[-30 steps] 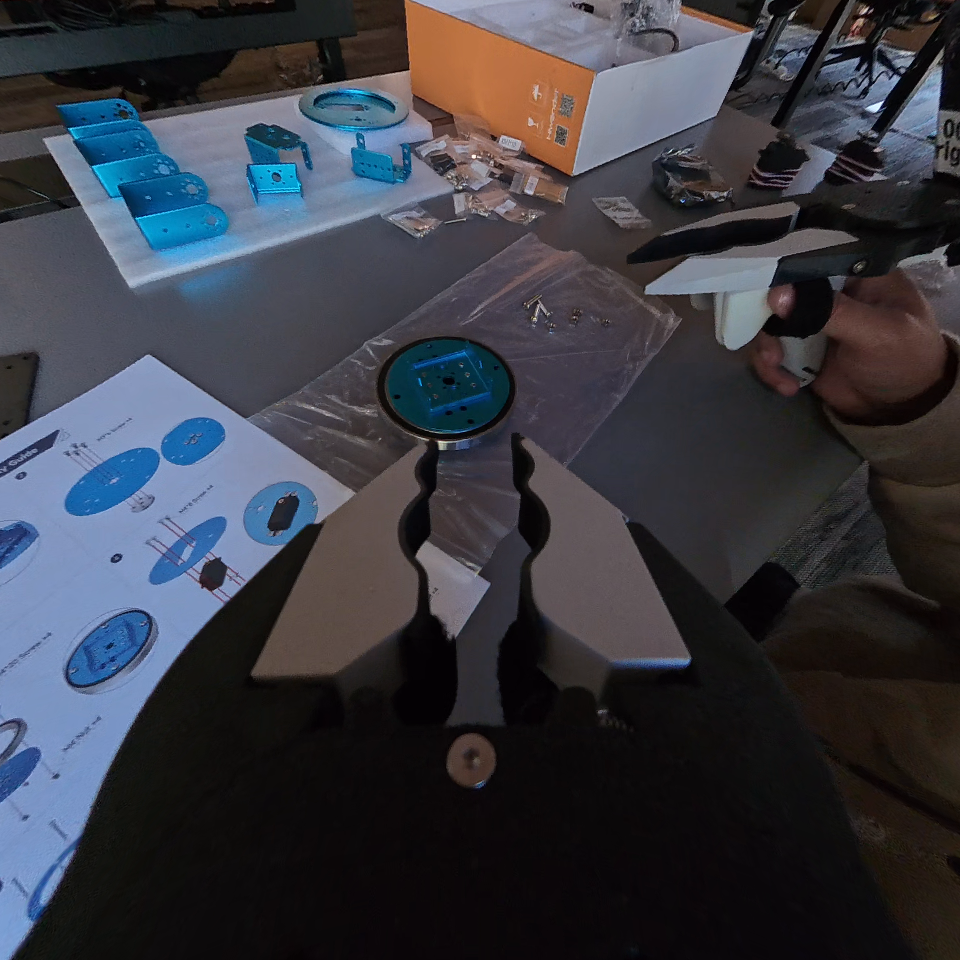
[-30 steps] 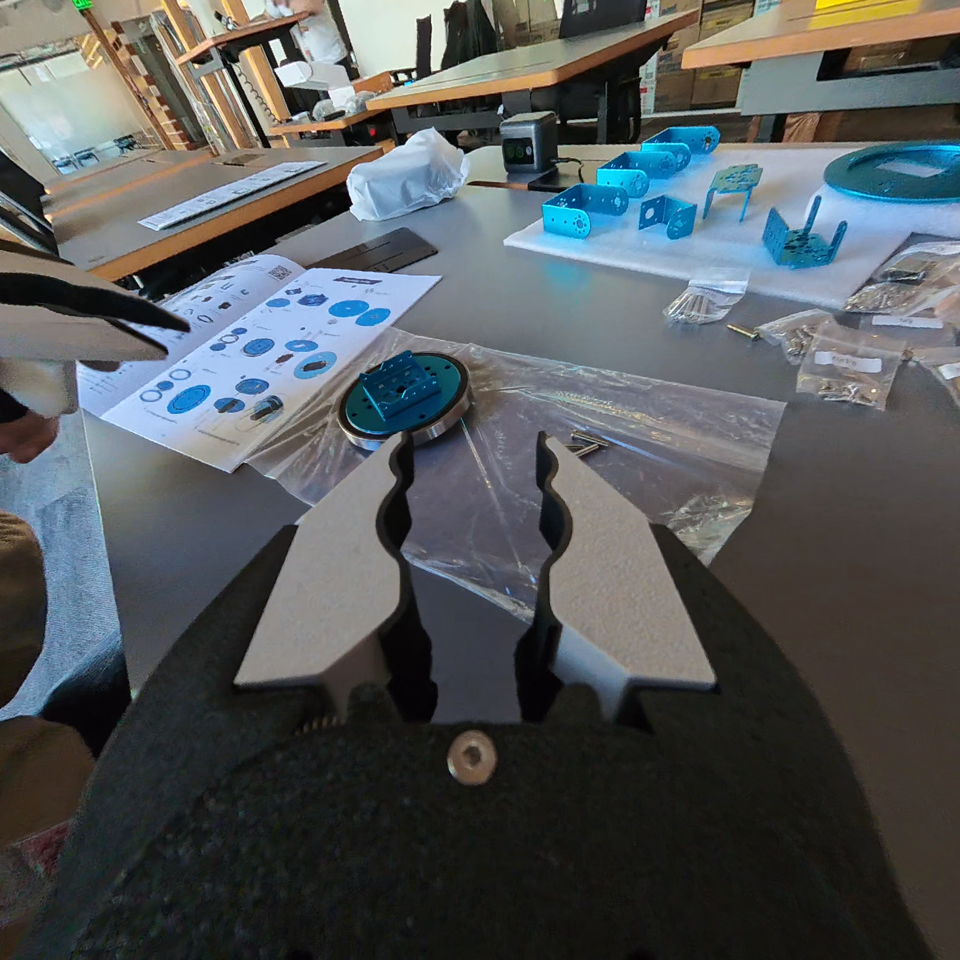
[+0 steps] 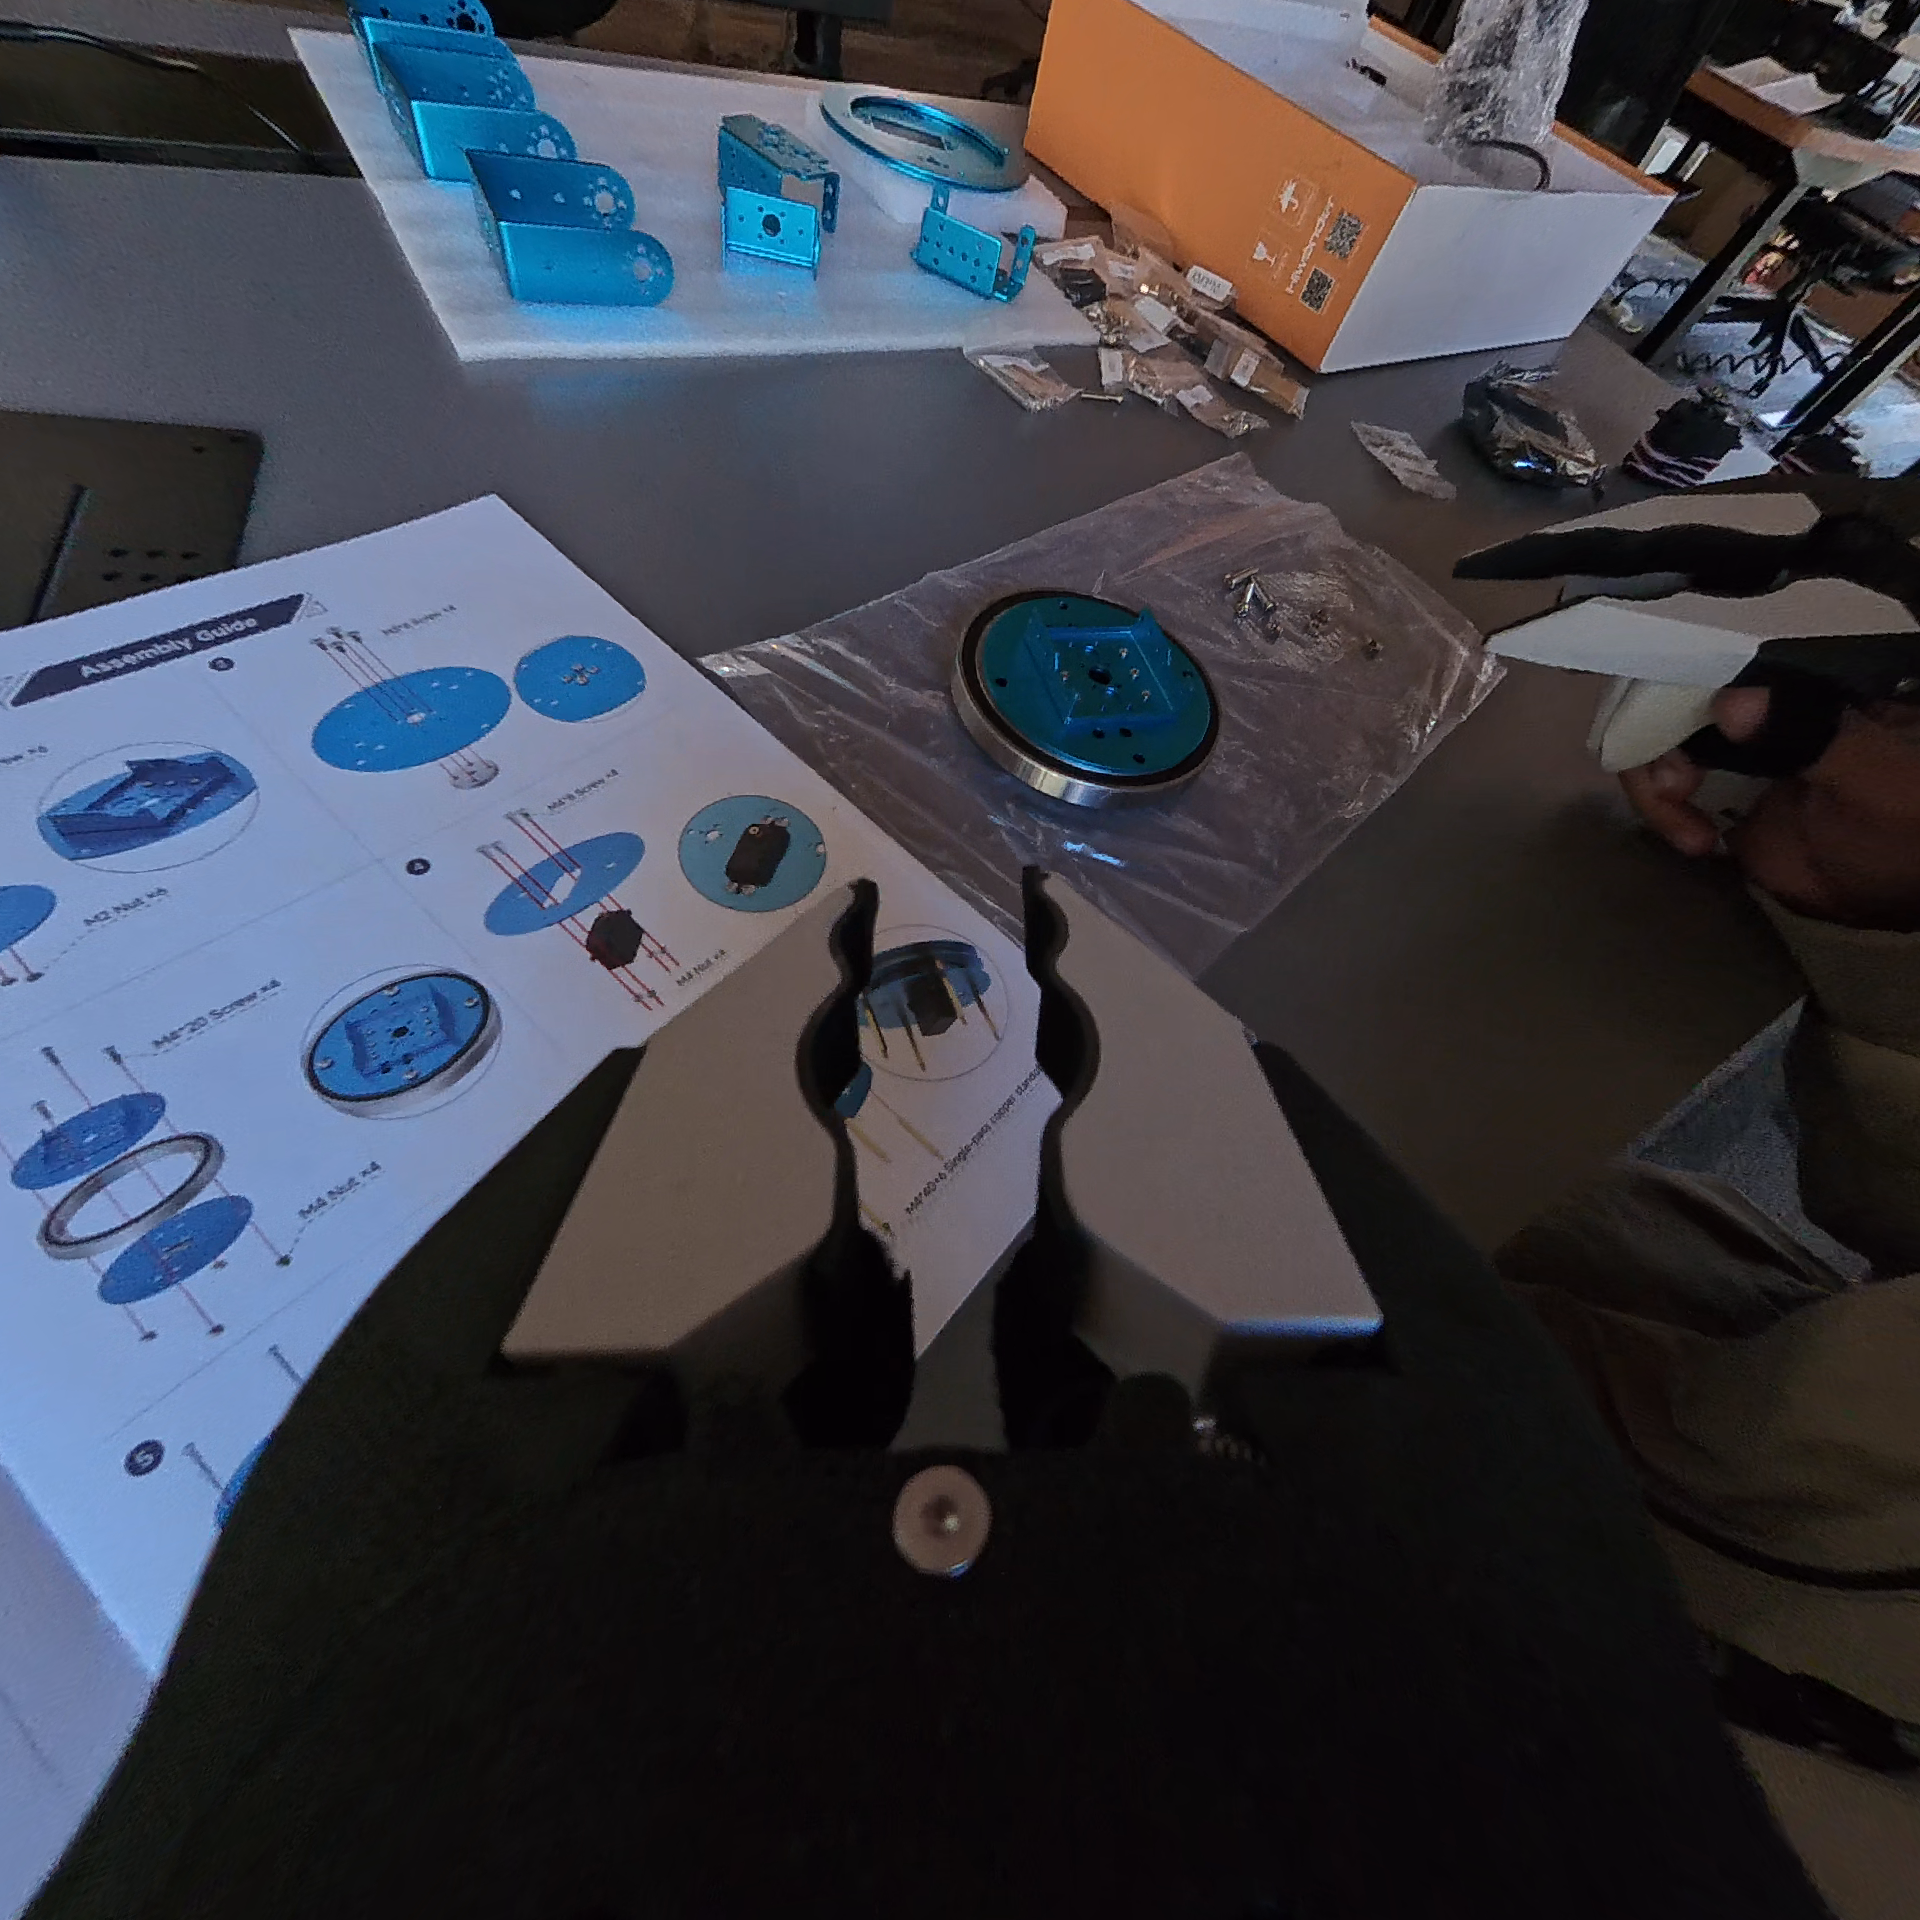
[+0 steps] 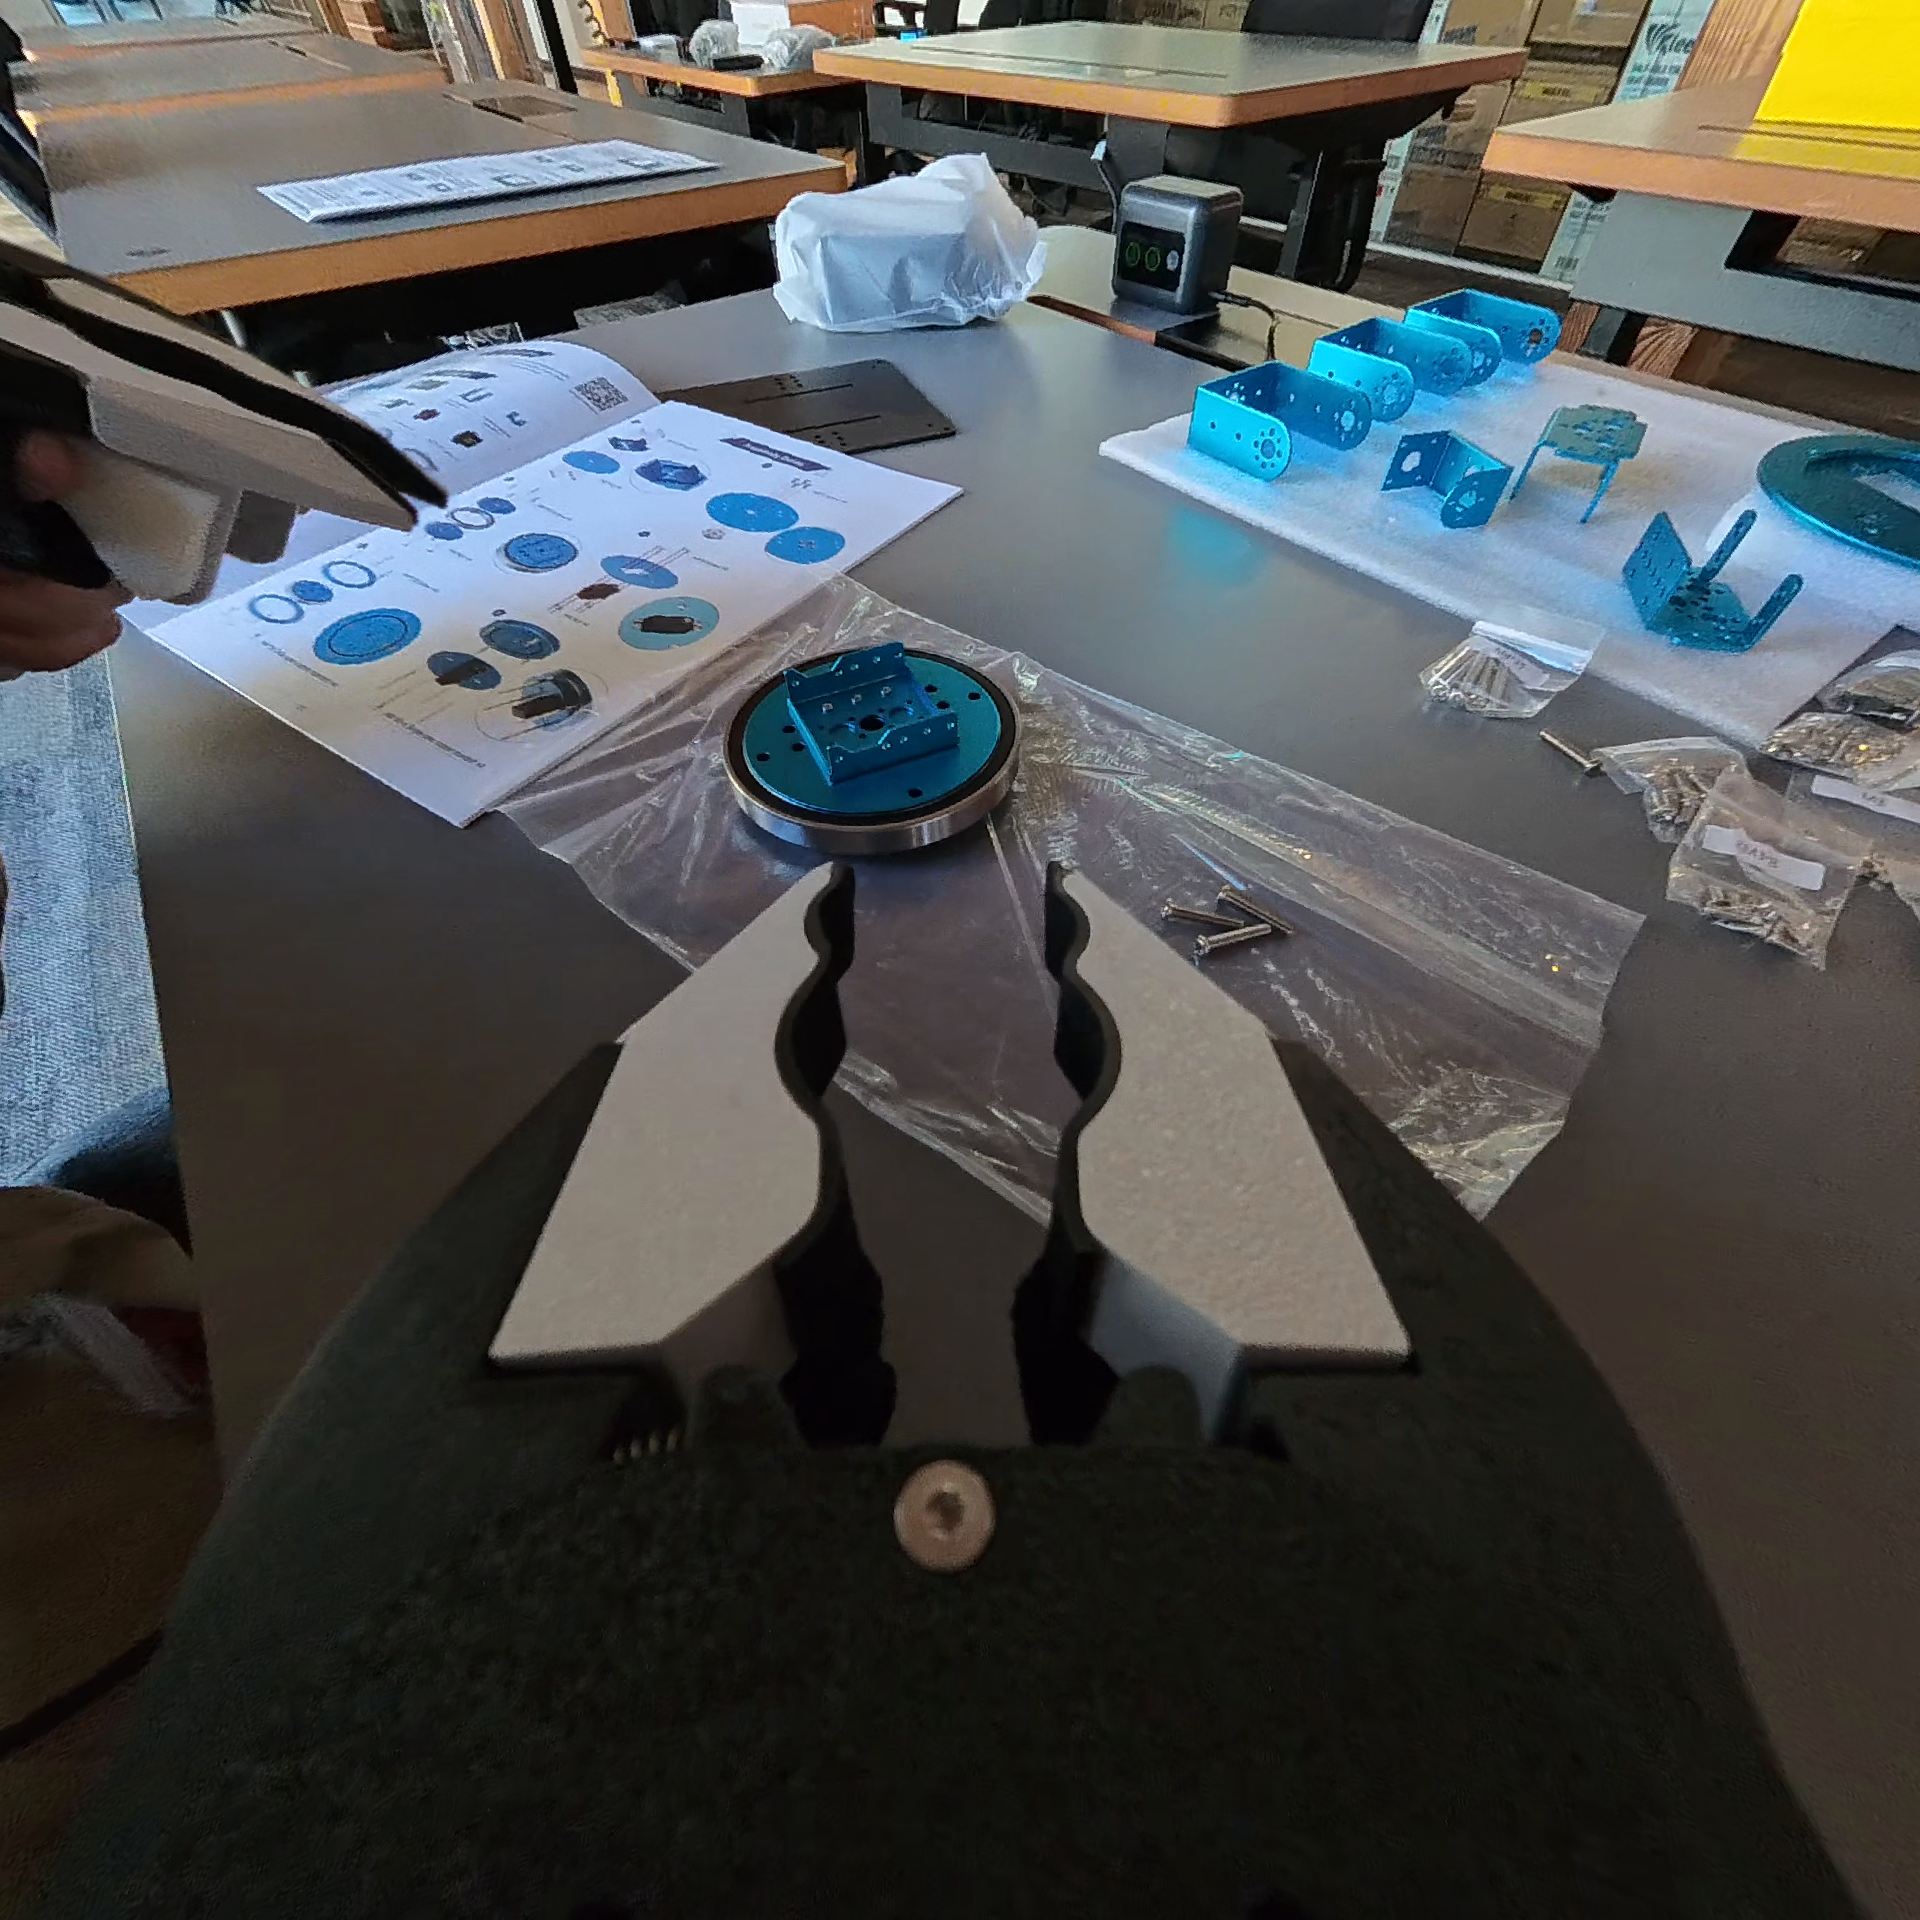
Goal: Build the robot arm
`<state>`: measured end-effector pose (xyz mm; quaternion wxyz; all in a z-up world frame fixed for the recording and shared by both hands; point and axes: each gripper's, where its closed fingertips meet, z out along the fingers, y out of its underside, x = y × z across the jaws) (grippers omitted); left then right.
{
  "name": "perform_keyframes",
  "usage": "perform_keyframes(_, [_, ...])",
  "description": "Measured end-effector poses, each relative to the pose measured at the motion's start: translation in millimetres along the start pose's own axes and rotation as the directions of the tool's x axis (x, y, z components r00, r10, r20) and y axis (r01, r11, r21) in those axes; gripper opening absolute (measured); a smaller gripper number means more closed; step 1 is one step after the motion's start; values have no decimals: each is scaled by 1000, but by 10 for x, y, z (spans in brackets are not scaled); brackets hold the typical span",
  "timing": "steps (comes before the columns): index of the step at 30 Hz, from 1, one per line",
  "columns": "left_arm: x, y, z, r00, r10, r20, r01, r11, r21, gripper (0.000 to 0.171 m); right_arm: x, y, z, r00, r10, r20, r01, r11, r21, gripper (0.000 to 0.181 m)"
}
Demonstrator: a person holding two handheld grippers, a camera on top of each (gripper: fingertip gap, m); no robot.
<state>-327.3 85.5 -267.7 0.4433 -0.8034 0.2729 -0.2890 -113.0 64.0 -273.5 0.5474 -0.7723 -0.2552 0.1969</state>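
A round blue disc with a square blue bracket on top and a steel ring around it (image 3: 1086,698) (image 4: 871,743) lies on a clear plastic bag (image 3: 1226,769) (image 4: 1299,966) on the grey table. My left gripper (image 3: 945,894) is open and empty, above the corner of a printed assembly sheet (image 3: 312,935), short of the disc. My right gripper (image 4: 948,883) is open and empty, just in front of the disc. A few loose screws (image 4: 1226,920) (image 3: 1252,597) lie on the bag right of it. The other gripper shows at the edge of each view (image 3: 1662,603) (image 4: 208,436).
Blue metal brackets (image 3: 561,208) (image 4: 1351,405) and a blue ring (image 3: 920,135) lie on a white foam sheet (image 3: 644,301). Small bags of screws (image 3: 1153,343) (image 4: 1756,862), an orange and white box (image 3: 1320,197), a black plate (image 4: 821,410) and a white wrapped bundle (image 4: 904,249) stand around. Left tips to right tips: about 20 cm.
My left gripper has drawn back and to the left, off the plastic bag and over the printed sheet. My right gripper has come a little closer to the disc.
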Motion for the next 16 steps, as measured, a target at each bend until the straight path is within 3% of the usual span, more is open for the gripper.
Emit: perform_keyframes(16, [169,66,22,999,23,-32,-24,999,-34,29,36,-4,-14,998,57,13,-57,998,7,36])
